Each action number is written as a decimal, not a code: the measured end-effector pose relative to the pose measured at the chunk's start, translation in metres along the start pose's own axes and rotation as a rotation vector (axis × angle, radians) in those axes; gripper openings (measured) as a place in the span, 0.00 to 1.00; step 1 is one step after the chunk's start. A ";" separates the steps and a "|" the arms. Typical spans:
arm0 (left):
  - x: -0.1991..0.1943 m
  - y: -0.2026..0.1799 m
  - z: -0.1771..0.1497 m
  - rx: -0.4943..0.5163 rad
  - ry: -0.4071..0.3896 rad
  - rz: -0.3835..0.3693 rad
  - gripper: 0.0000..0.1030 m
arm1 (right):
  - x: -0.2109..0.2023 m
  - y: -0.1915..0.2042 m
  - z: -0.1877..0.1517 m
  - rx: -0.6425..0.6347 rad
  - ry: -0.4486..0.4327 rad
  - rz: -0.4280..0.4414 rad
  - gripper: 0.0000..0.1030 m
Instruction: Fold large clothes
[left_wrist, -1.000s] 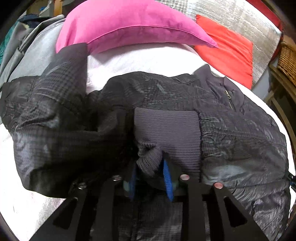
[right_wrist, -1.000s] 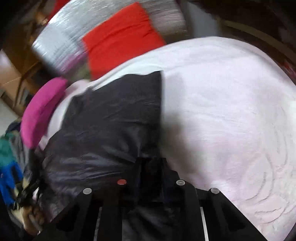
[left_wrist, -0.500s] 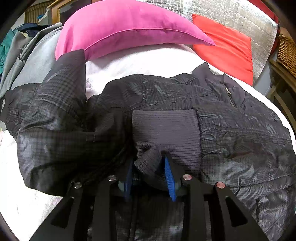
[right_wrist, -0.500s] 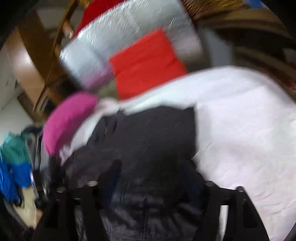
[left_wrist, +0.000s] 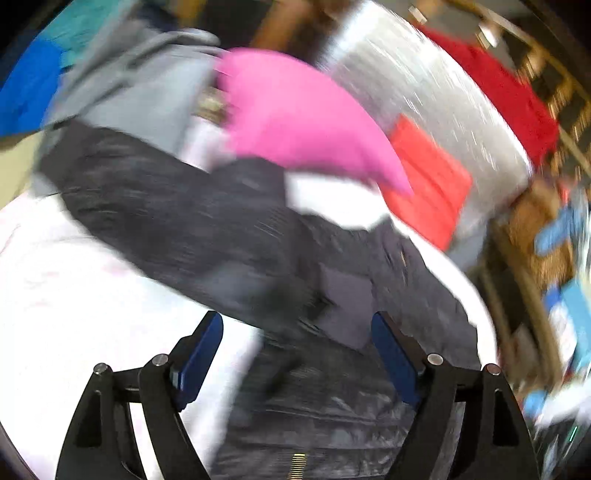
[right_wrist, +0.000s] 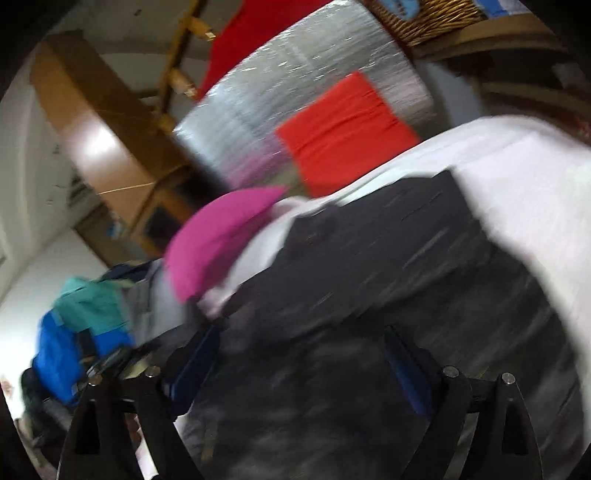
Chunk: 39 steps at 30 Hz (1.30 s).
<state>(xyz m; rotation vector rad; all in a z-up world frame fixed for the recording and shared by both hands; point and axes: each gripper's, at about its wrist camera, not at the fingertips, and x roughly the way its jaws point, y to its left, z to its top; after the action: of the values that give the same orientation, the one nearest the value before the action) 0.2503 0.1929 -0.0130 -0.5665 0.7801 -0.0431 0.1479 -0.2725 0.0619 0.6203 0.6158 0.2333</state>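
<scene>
The dark quilted jacket (left_wrist: 207, 229) lies spread on the white bed (left_wrist: 74, 295), and both views are smeared with motion blur, so its folds are hard to read. The left wrist view shows it from the hem side: a long dark sleeve runs up to the left toward a grey garment (left_wrist: 147, 81), and a paler knit cuff (left_wrist: 347, 295) lies on the jacket's body just ahead of the fingers. The left gripper (left_wrist: 295, 354) stands wide, its jaws having just been opening; the blue pads (left_wrist: 201, 354) are clear of the cloth, with jacket and bedsheet showing between them but nothing pressed. The right wrist view shows the jacket (right_wrist: 388, 295) as one broad dark mass filling the lower frame, with bare white bed (right_wrist: 517, 177) to its right. The right gripper (right_wrist: 303, 369) is likewise wide, its jaws having just been opening, and the jacket lies beneath the gap, not pinched. Beyond the jacket both views show a pink pillow (left_wrist: 295, 118), a red cushion (left_wrist: 428, 177) and a silvery padded backrest (left_wrist: 424, 74). Only the right view shows the wooden cabinet (right_wrist: 99, 122) and the wicker basket (right_wrist: 424, 18); the heap of blue and teal clothing (right_wrist: 81, 325) is fuller there.
</scene>
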 end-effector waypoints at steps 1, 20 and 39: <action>-0.008 0.018 0.005 -0.036 -0.021 0.007 0.81 | 0.004 0.015 -0.014 0.010 0.014 0.031 0.90; 0.049 0.241 0.091 -0.558 -0.136 0.091 0.68 | 0.080 0.057 -0.119 -0.187 0.236 0.141 0.90; -0.068 0.021 0.135 0.109 -0.404 0.239 0.03 | 0.070 0.062 -0.116 -0.187 0.199 0.168 0.90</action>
<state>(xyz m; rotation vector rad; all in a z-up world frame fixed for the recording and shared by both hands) 0.2890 0.2908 0.0980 -0.3583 0.4430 0.2412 0.1327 -0.1417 -0.0075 0.4713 0.7244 0.5089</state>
